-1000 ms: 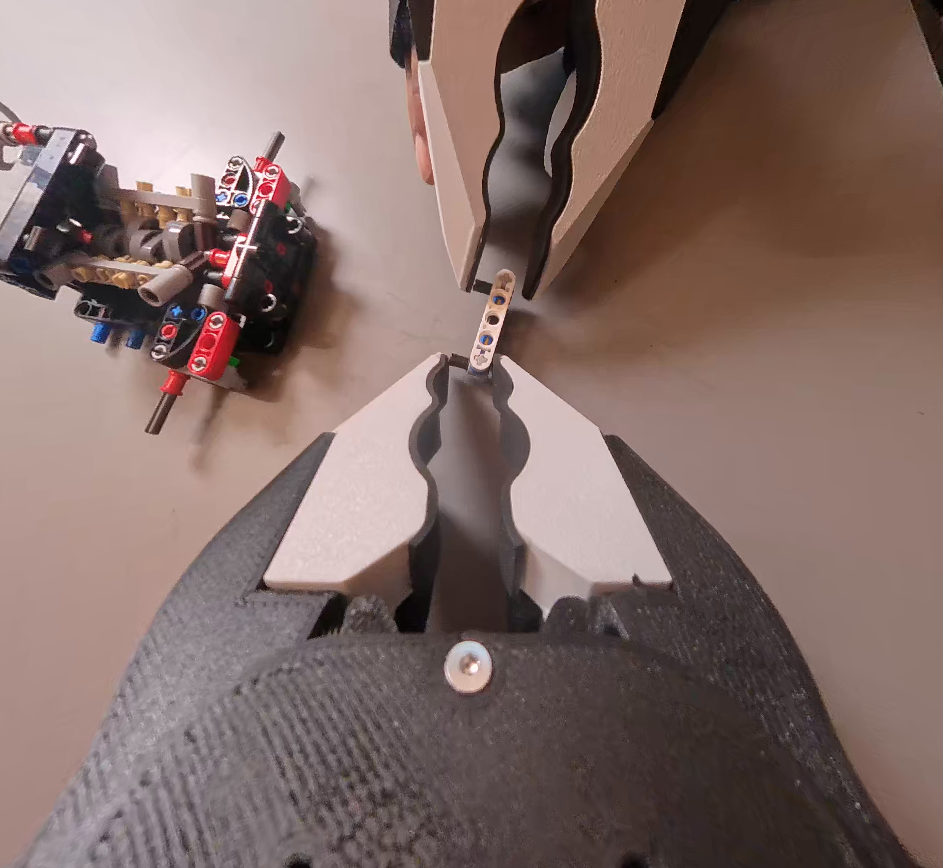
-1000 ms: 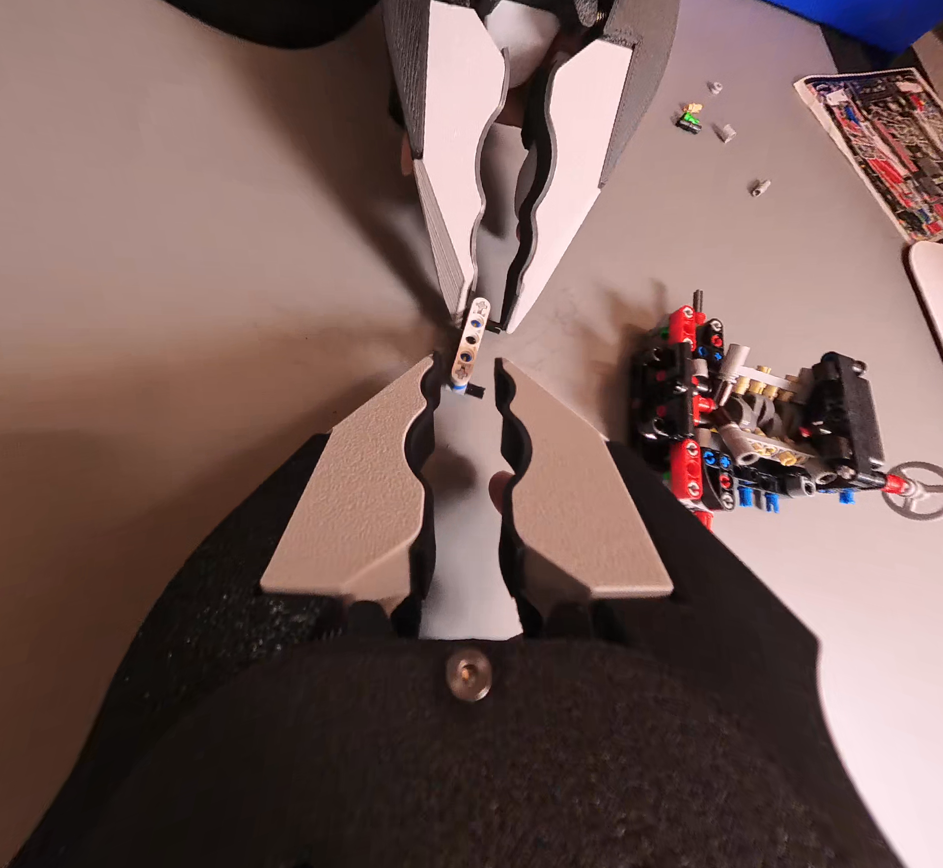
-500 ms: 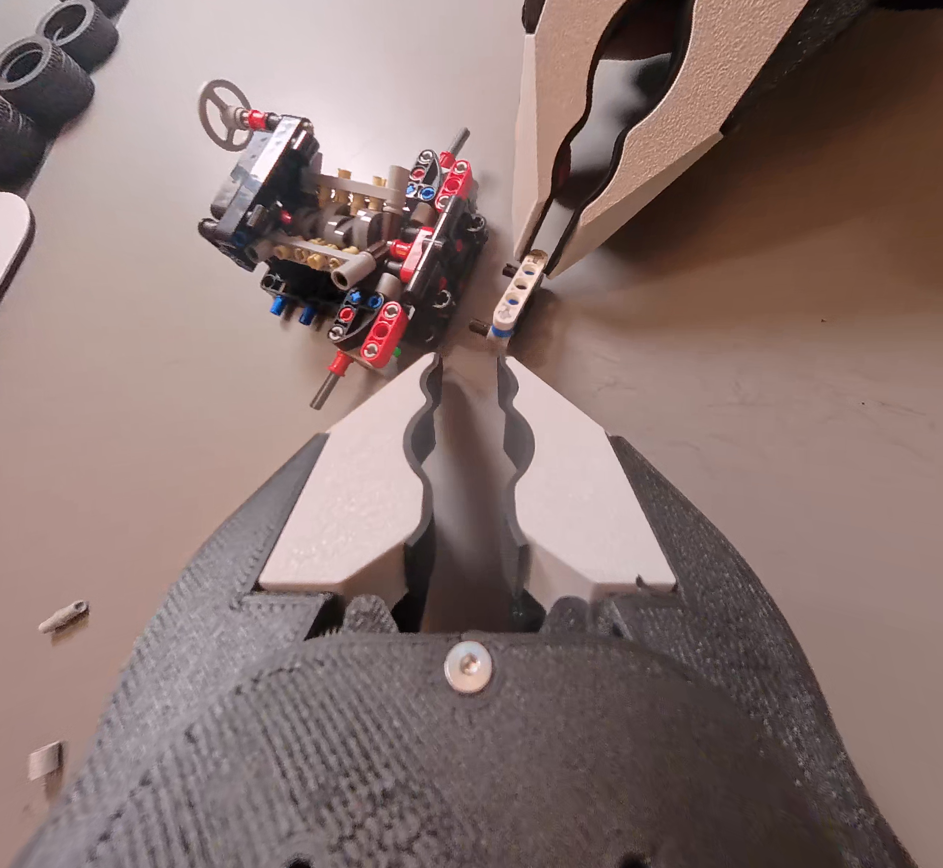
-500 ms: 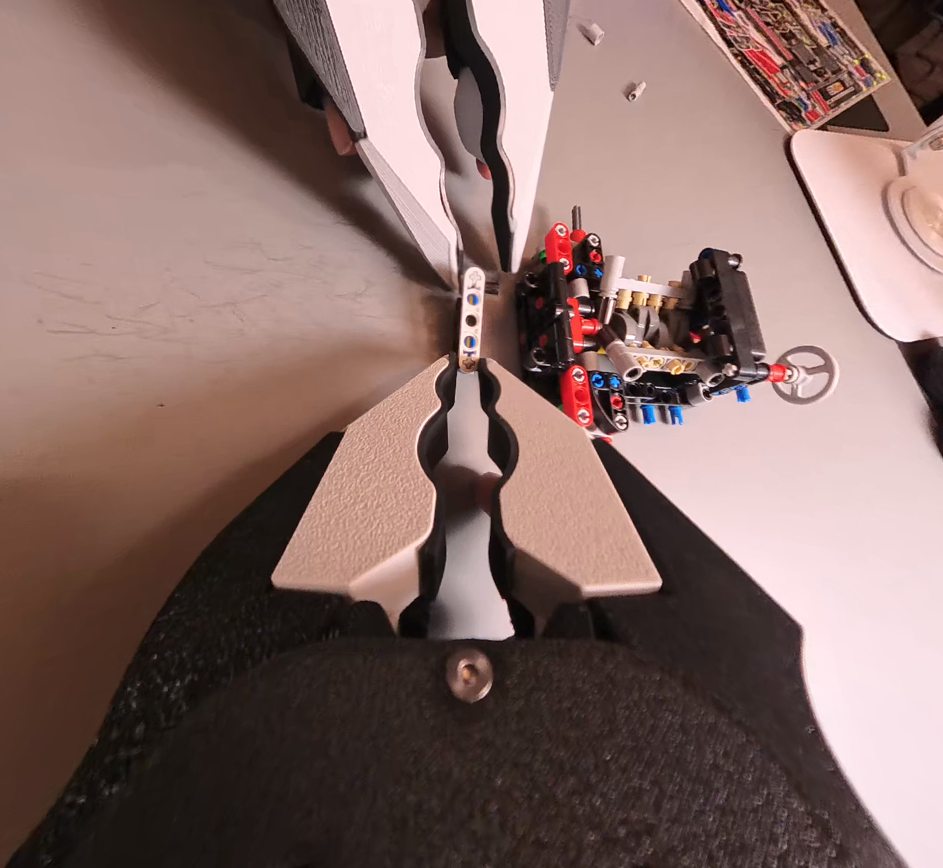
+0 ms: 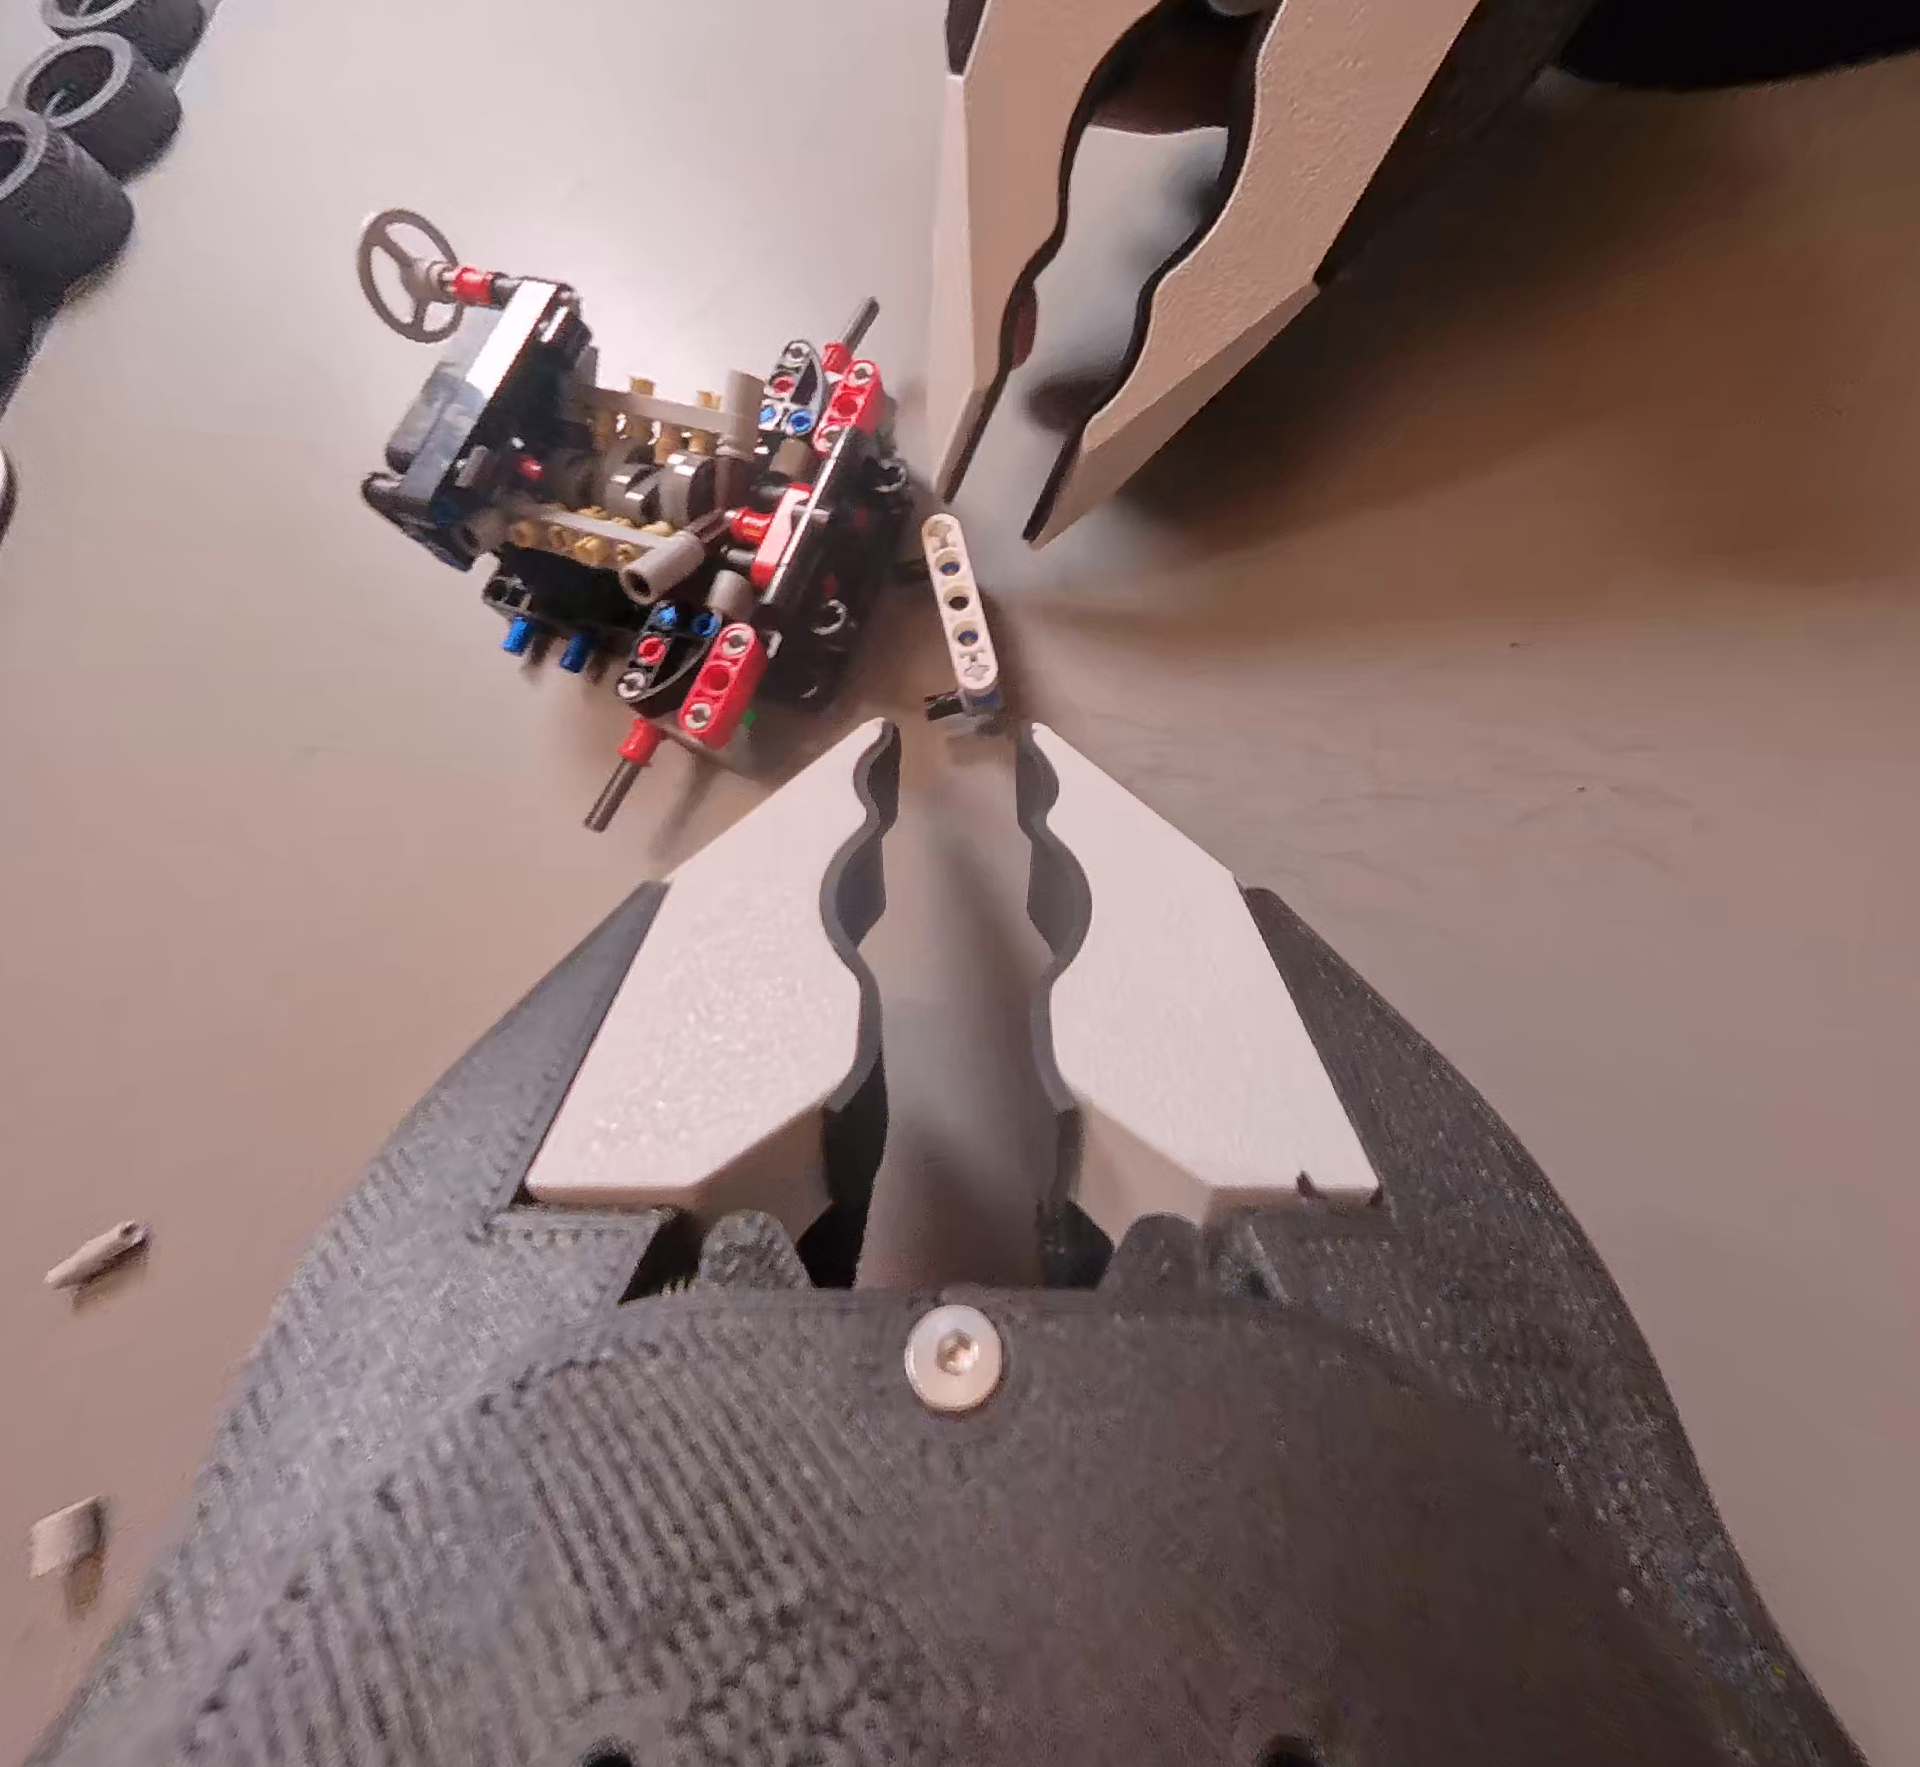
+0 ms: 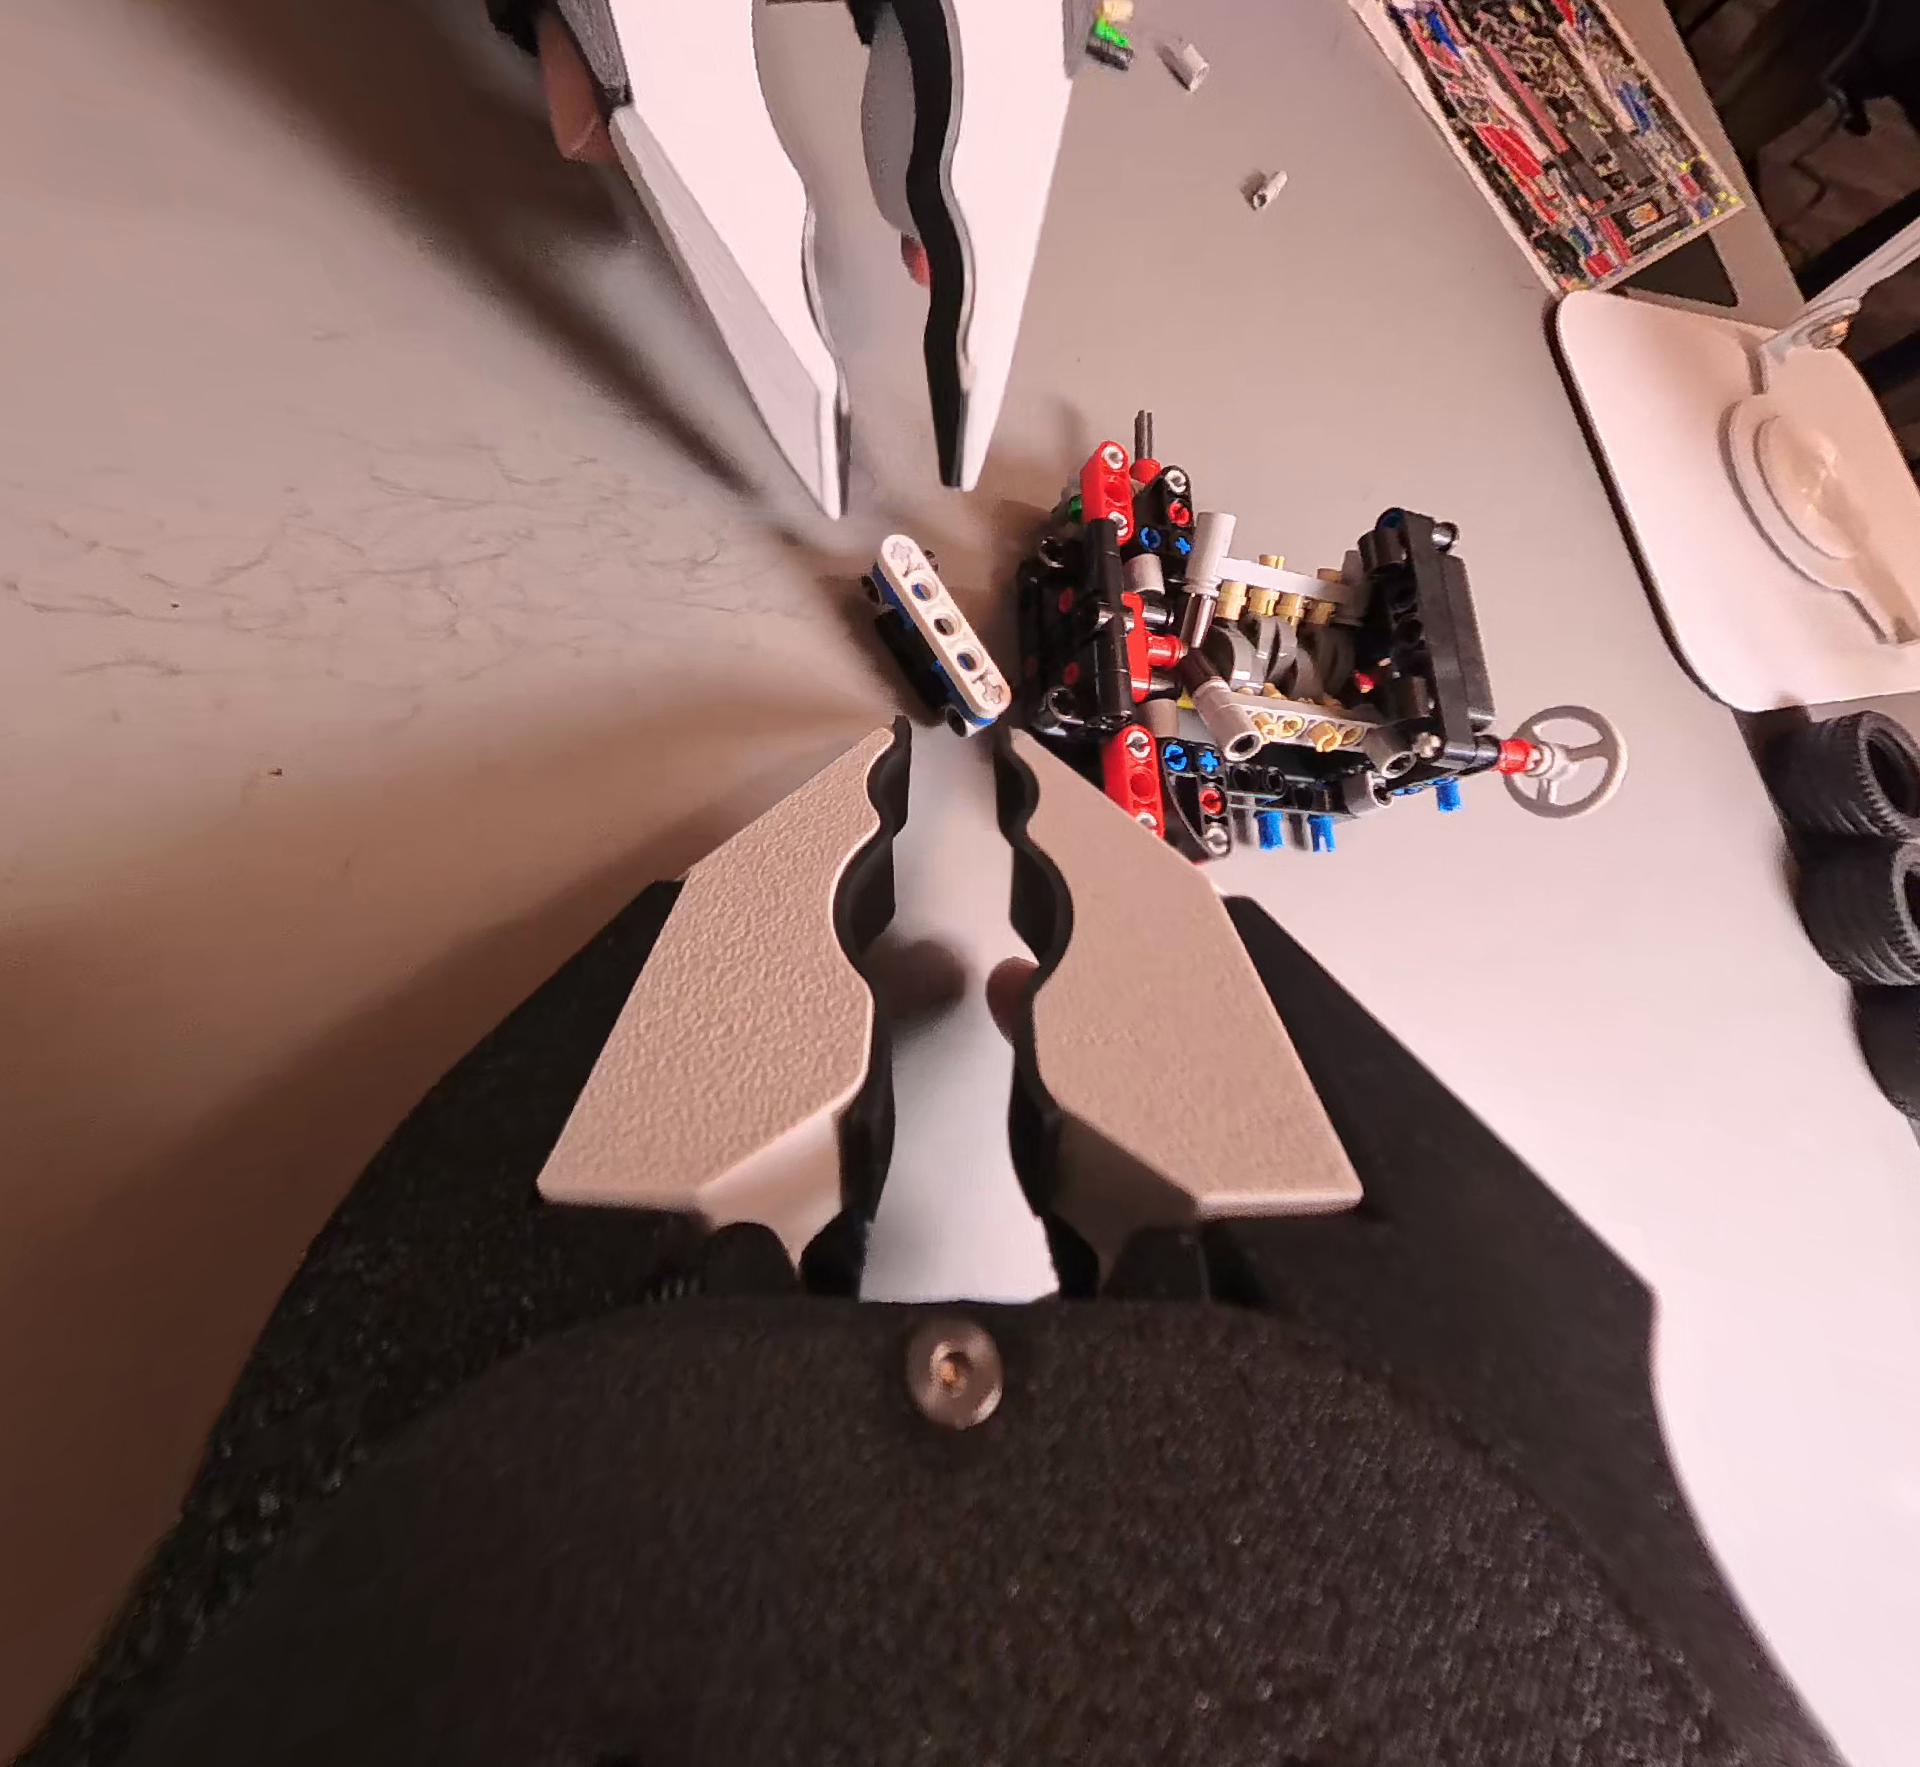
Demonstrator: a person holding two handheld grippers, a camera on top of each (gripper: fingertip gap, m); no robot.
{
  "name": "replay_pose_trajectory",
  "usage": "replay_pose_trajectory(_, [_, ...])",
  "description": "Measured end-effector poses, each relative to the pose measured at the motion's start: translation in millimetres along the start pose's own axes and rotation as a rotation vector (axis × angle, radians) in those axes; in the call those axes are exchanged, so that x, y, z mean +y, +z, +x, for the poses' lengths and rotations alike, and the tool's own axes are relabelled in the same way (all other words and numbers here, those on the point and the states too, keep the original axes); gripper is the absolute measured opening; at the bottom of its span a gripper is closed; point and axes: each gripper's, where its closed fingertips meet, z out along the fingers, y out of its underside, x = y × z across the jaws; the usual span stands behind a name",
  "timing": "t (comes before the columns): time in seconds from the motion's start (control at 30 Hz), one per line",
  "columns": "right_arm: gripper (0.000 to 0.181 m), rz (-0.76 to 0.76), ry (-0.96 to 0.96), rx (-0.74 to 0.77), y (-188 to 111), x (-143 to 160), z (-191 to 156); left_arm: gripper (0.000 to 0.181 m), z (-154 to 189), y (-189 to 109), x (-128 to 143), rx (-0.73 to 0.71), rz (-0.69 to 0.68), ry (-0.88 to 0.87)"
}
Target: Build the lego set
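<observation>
**Beam lies loose between two parted grippers**

While the left gripper [image 5: 954, 746] points forward in the left wrist view with its jaws apart and holding nothing, a short white beam [image 5: 962, 605] with blue pins lies on the tan surface [image 5: 1455, 782] just ahead of its fingertips. Just left of the beam sits the partly built lego model [image 5: 665, 512], black, red and grey, with a grey steering wheel [image 5: 405, 271] on its far end. Opposite, the right gripper [image 5: 992, 502] reaches in from above, its jaws also apart and clear of the beam. Black tyres [image 5: 88, 86] stand at the far left edge, and two small grey pieces [image 5: 99, 1255] lie at the near left.

Seen from the right wrist view, the right gripper [image 6: 951, 741] has its jaws apart and empty, the white beam [image 6: 940, 637] lying just beyond the tips, beside the lego model [image 6: 1247, 647]. Facing it, the left gripper [image 6: 899, 491] hangs above the beam. An instruction booklet [image 6: 1527, 76] lies far right, near a white tray [image 6: 1714, 512] and tyres [image 6: 1860, 834].
</observation>
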Motion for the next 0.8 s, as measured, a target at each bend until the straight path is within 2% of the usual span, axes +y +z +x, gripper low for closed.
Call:
replay_pose_trajectory(0.07, [0.015,0.020,-0.006,-0.004,-1,-4,0,0.021,5,5,-3,0.016,0.006,-0.007])
replay_pose_trajectory(0.2, [0.015,0.025,-0.014,-0.013,1,-7,-3,0.015,-8,16,0,-0.065,-0.040,0.022])
replay_pose_trajectory(0.3, [0.015,0.026,-0.011,-0.016,-1,-6,-3,0.015,-15,14,1,-0.089,-0.024,0.008])
replay_pose_trajectory(0.47, [0.015,0.049,0.032,0.057,-15,-2,22,0.021,-19,5,3,-0.101,-0.013,-0.010])
replay_pose_trajectory(0.57, [0.024,0.034,0.039,0.095,-19,6,38,0.022,-25,-2,7,-0.119,-0.012,-0.016])
replay_pose_trajectory(0.67, [0.036,-0.010,0.037,0.066,-8,16,42,0.024,-36,-8,5,-0.137,0.008,-0.027])
replay_pose_trajectory(0.8, [0.027,-0.025,0.032,0.012,6,18,40,0.032,-55,-12,16,-0.207,-0.014,0.034])
